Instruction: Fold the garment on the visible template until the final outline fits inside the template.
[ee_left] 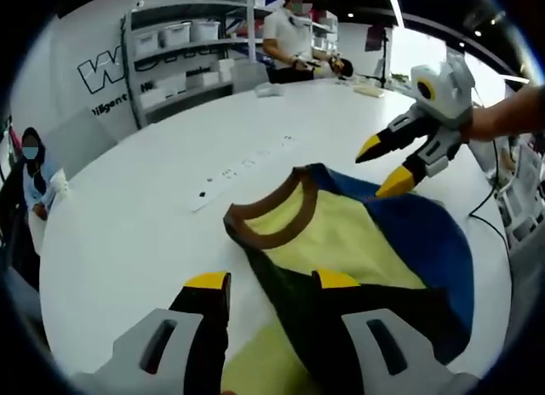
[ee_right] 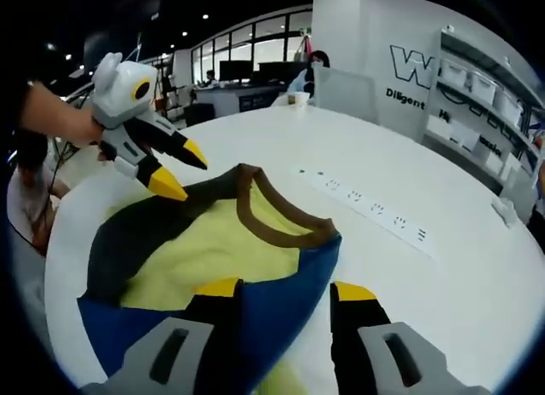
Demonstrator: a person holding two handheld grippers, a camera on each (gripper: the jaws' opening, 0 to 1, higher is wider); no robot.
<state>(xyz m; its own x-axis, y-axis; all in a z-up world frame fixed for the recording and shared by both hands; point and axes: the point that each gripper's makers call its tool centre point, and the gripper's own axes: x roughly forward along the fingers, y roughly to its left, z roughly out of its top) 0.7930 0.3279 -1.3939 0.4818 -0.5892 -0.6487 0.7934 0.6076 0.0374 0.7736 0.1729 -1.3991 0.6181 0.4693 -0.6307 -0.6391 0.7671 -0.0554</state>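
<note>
The garment, a shirt with a yellow front, a brown collar, one blue side and one dark side, lies spread on the white table at the edge nearest the person, its collar pointing toward the table's middle and its long axis running from the collar back toward the two tongs. In the left gripper view the left gripper rises over the dark side, jaws apart, one yellow tip above bare table and the other over the dark cloth, holding nothing. In the right gripper view the right gripper stands released over the blue side, the blue edge lying between its tips but not pinched. So the shirt lies straight ahead of and below both tongs, each nearest its own side, and a fold would probably start with each closing on the edge under it. No template outline can be made out. A white power strip lies beyond the collar, and shelving stands behind.
</note>
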